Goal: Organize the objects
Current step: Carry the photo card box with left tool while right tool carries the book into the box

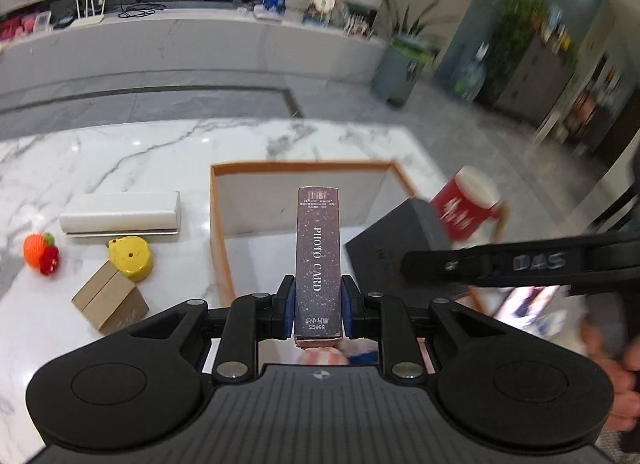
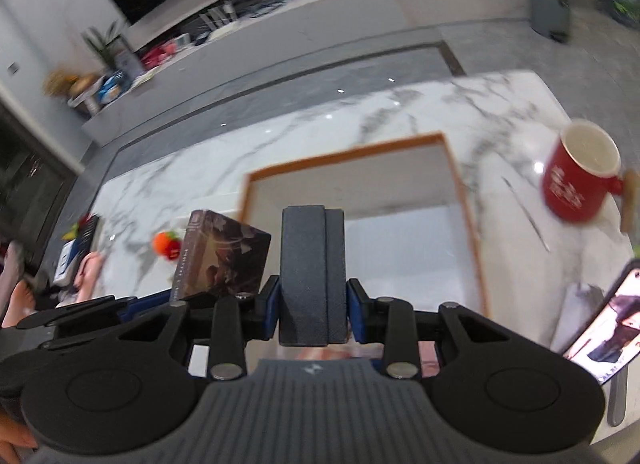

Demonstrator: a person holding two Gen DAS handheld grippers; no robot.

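Above veined marble, left tongs clamp a slim card box, right tongs a grainy slab.

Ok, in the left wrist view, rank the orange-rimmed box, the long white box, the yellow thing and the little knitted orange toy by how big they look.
1. Orange-rimmed box, by far the largest.
2. Long white box.
3. Yellow thing.
4. Knitted orange toy, a little smaller than the yellow thing. They lie about equally near the camera, so this order is fairly safe.

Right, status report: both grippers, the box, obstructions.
Left gripper shut on photo card box. Right gripper shut on dark grey case. Orange-rimmed box ahead, interior bare, approach clear.
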